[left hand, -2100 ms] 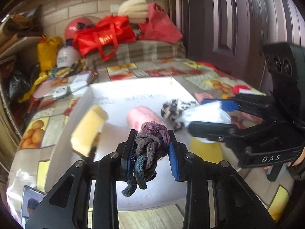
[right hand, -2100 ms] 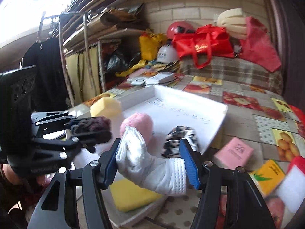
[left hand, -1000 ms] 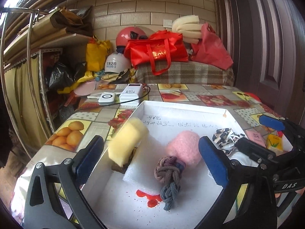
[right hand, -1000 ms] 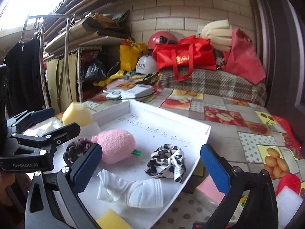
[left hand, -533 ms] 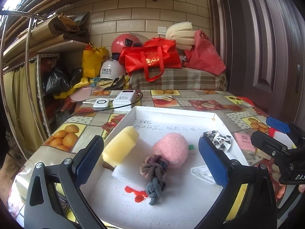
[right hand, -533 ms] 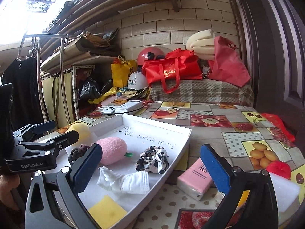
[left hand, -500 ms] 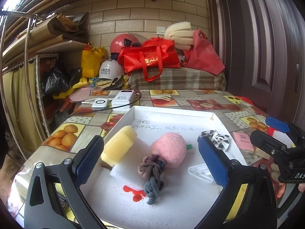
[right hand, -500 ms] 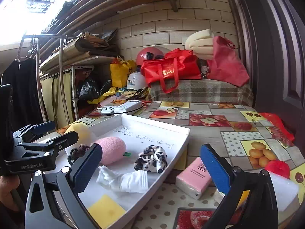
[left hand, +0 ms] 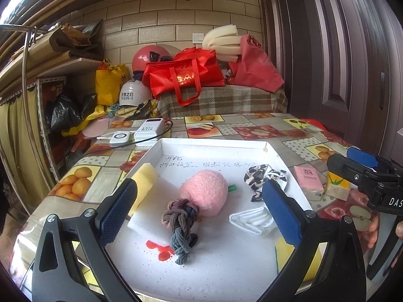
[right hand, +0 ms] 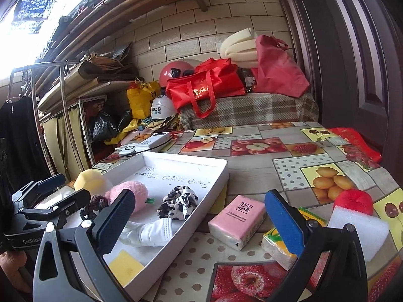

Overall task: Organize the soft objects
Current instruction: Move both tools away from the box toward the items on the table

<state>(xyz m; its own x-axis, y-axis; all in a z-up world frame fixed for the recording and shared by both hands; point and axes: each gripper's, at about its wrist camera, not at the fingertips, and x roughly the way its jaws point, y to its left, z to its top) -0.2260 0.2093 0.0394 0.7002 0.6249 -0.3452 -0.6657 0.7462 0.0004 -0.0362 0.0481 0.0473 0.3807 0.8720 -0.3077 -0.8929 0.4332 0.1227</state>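
Soft things lie together in the white tray: a braided rope knot touching a pink plush ball, a leopard scrunchie and a white sock alongside. Both the left gripper and right gripper hover with jaws spread wide, empty, while tissue packs sit on the tabletop beside the tray.

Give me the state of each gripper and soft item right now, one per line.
Left gripper: jaws open, empty.
Right gripper: jaws open, empty.
Shallow white tray: on the table, holding the soft items.
Braided grey-brown rope knot: lying in tray.
Fluffy pink ball: in tray, touching the knot.
White folded sock: lying in tray.
Leopard-print scrunchie: in tray.
Pink tissue pack: outside tray, on table.
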